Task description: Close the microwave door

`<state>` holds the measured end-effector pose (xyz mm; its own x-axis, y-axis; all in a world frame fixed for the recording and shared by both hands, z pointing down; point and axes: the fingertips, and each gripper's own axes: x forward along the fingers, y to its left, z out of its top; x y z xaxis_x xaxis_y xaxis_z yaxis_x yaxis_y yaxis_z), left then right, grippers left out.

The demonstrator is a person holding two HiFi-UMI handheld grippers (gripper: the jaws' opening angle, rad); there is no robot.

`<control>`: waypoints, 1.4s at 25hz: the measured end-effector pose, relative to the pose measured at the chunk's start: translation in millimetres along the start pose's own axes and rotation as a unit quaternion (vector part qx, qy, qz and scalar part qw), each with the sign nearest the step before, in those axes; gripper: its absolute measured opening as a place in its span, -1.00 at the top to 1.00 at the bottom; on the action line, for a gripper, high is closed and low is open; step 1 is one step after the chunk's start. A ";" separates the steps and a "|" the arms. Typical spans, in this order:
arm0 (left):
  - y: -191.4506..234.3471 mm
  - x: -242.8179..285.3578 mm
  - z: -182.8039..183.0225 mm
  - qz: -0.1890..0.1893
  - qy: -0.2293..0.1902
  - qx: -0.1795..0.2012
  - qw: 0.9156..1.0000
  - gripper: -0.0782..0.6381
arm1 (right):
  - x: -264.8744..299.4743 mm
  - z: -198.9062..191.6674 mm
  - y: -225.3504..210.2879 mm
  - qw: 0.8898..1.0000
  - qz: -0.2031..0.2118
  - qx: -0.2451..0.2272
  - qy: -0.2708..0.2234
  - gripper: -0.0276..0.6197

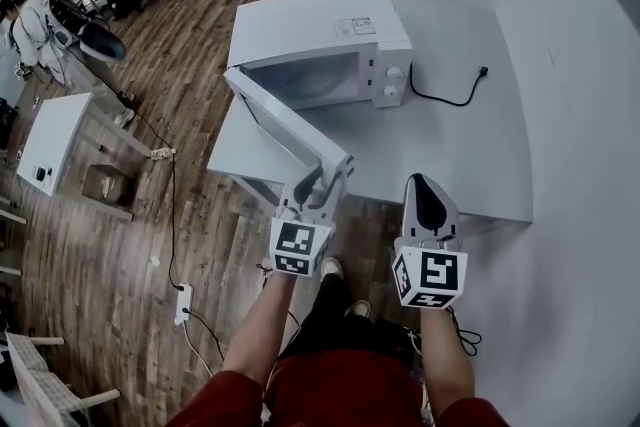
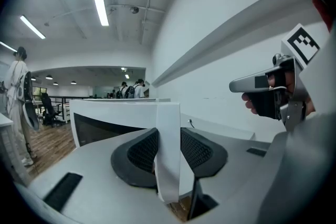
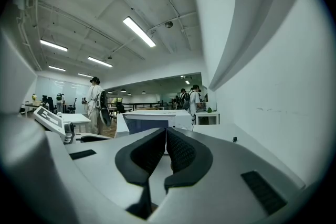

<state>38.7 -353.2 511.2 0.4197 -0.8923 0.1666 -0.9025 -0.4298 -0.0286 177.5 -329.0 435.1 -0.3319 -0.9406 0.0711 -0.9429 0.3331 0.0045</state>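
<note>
A white microwave [image 1: 320, 40] stands on a white table [image 1: 480, 165], its door [image 1: 280, 120] swung wide open toward me. My left gripper [image 1: 325, 177] is shut on the door's free edge. In the left gripper view the white door edge [image 2: 168, 165] stands upright between both black pads, and the left gripper [image 2: 169, 147] clamps it. My right gripper [image 1: 428, 190] hovers over the table's front edge to the right of the door, shut with nothing in it. Its pads meet in the right gripper view [image 3: 166, 147], where the microwave [image 3: 152, 120] lies ahead.
A black power cord with its plug [image 1: 450, 95] lies loose on the table right of the microwave. A small white side table [image 1: 50, 140] and a power strip [image 1: 183, 303] are on the wooden floor at left. A person [image 1: 30, 30] stands far left.
</note>
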 end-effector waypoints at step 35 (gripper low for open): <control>12.5 176.5 31.7 0.100 -0.036 -0.026 0.994 0.37 | 166.7 -9.3 -92.2 0.999 -0.035 -0.012 0.026 0.83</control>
<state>104.6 -520.5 509.0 0.2358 -0.9675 0.0909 -0.9715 -0.2371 -0.0035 209.3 -516.0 455.9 -0.2629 -0.9572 0.1214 -0.9625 0.2688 0.0353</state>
